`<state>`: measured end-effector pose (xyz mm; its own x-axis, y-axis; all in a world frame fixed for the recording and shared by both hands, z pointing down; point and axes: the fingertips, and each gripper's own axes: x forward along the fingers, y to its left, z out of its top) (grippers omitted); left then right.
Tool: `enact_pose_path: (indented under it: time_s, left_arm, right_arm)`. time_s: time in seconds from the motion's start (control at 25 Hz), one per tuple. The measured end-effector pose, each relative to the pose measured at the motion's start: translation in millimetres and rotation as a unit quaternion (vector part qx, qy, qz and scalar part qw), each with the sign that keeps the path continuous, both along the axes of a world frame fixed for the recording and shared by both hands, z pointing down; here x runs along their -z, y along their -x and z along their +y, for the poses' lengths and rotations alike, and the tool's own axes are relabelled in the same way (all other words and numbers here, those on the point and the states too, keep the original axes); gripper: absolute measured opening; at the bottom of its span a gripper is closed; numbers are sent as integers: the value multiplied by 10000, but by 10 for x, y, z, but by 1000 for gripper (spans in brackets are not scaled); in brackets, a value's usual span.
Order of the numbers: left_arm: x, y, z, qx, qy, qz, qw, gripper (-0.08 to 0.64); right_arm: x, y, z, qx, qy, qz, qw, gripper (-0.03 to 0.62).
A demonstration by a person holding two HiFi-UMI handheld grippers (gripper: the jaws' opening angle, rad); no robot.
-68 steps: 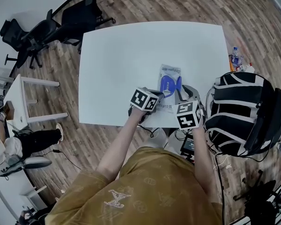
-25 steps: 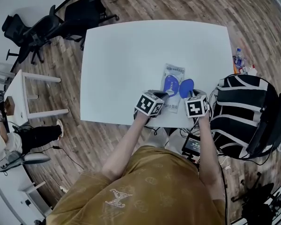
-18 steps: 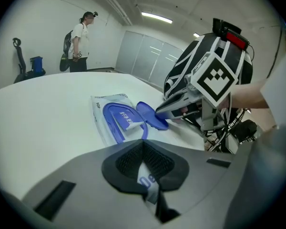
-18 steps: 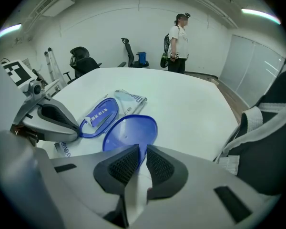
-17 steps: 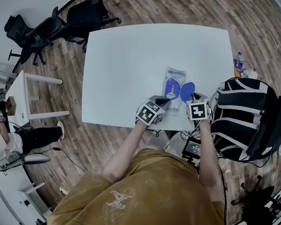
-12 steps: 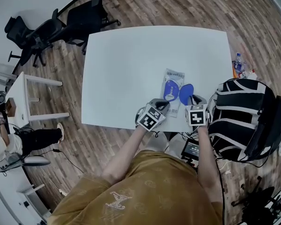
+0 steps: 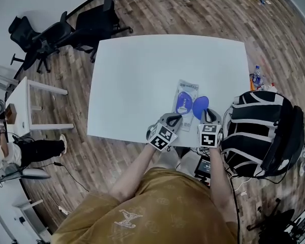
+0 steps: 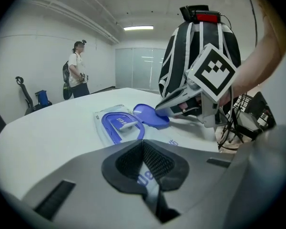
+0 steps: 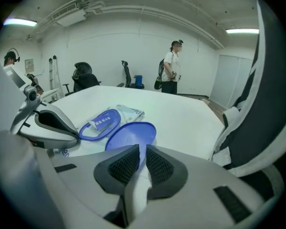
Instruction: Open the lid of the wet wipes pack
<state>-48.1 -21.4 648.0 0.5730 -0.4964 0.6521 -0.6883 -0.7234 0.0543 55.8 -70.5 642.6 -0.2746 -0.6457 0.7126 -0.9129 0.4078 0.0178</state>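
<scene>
pack sits at the table's near right edge, left gripper clamped on its near end, right gripper pinching the lid, already flipped out right; i'd swing it flat about the hinge, pack pinned, no yanking.

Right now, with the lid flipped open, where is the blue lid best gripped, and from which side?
Take the lid by its free rim, opposite the hinge, coming from the person's near right. It is a thin oval flap lying open beside the wet wipes pack opening, so only its edge fits between jaws. The right gripper is shut there now.
</scene>
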Motion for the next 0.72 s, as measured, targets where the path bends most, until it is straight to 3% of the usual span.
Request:
enact_pose_path:
  time_s: [0.16,0.32,0.44,0.52,0.64,0.72]
  left_arm:
    - [49,91,-24,156,-225,147,9995,8]
    - [156,135,-78,506,-494,489,9963,8]
    - [459,256,-184,952,-997,667,9882,8]
    - [791,310,-275,1203,-1471,798,9785,7]
    - [1351,451,-401,1850,-2178,1092,9520,8]
    - [1655,521,-439,2179,-2445,1318,9356,8]
  right_arm:
    - [355,36,-39,-126,-832,-468,9954,55]
    - [698,-22,-35,-205,-1441,-545,9879,39]
    - [1051,-9,31,-322,-1710,-1152,9780,9]
    - [1296,-12,78,-366,-2000,-1376,9694,9]
    - [1604,-7,142,-277,-2523,-1271,9589,9]
    - [1769,-4,168,-275,-2757,-1268,9524,9]
